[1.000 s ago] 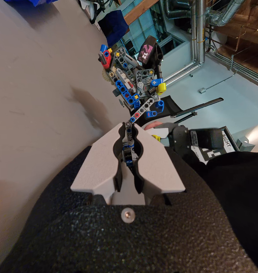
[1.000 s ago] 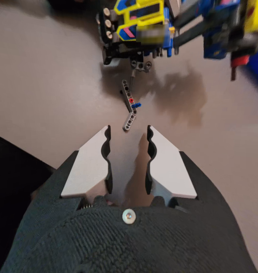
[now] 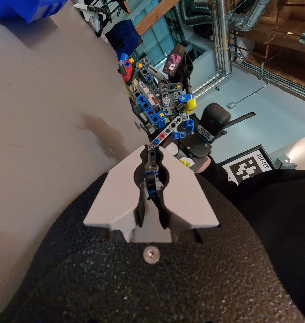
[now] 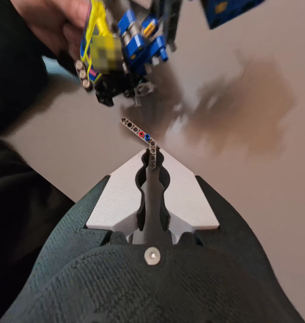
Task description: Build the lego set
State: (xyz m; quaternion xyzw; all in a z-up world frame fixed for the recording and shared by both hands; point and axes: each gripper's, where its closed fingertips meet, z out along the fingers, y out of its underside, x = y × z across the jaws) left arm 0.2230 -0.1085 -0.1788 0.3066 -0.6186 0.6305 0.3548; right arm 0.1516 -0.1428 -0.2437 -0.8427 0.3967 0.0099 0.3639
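In the left wrist view my left gripper (image 3: 152, 147) is shut on a grey beam at the lower end of a toy brick vehicle model (image 3: 158, 97) of grey, blue, yellow and black parts, held up off the grey table (image 3: 43, 122). A bent grey beam (image 3: 165, 132) with a red and a blue pin runs up from the fingertips into the model. In the right wrist view my right gripper (image 4: 153, 150) is shut on the short leg of a loose bent grey beam (image 4: 136, 130) with a red and a blue pin, low over the table (image 4: 61, 139). The model (image 4: 130, 52) hangs blurred above it.
A hand (image 4: 57, 26) shows at the upper left by the model. A blue bin (image 3: 17, 8) stands at the far table corner, and a blue object (image 4: 232, 10) shows at the top right. The right gripper's black body (image 3: 200, 145) and a black-and-white marker plate (image 3: 244, 167) lie behind the model.
My right gripper was open short of the loose beam on the table; it has moved forward and shut on the beam's short leg. The left gripper still holds the model, which now sits closer above.
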